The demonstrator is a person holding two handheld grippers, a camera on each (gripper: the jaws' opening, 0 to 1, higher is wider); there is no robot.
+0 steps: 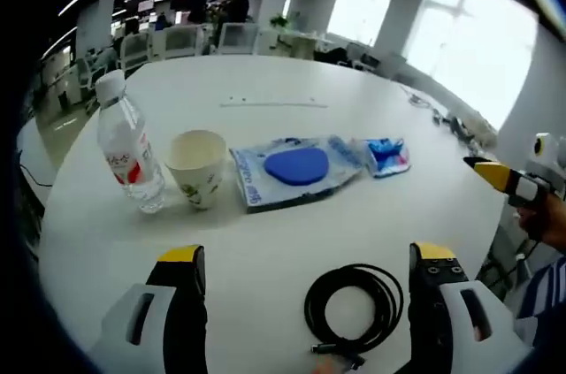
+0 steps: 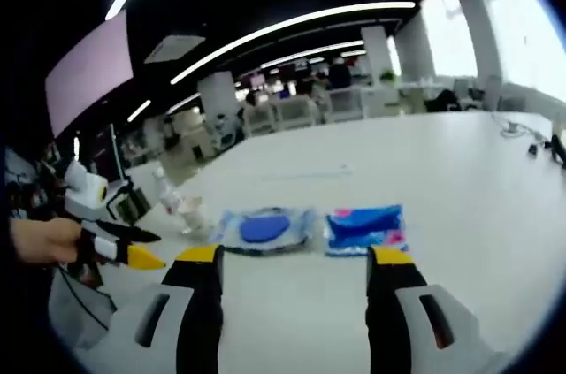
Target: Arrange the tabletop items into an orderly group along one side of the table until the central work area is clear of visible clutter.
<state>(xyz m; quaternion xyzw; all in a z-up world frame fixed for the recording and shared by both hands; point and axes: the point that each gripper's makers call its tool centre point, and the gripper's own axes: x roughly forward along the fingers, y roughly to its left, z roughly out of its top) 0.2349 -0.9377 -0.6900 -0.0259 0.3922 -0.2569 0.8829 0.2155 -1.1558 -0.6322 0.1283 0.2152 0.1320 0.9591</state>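
Observation:
On the white table stand a clear water bottle with a red label and a paper cup beside it. To their right lie a clear packet with a blue pad and a small blue and pink packet. A coiled black cable lies between the jaws of my left gripper, which is open. My right gripper is open above the table, short of the blue pad packet and the blue and pink packet. The bottle stands farther left.
The right gripper comes in at the right edge of the left gripper view, held by a hand. The left gripper with a hand shows at the left of the right gripper view. Office desks and chairs stand beyond the table.

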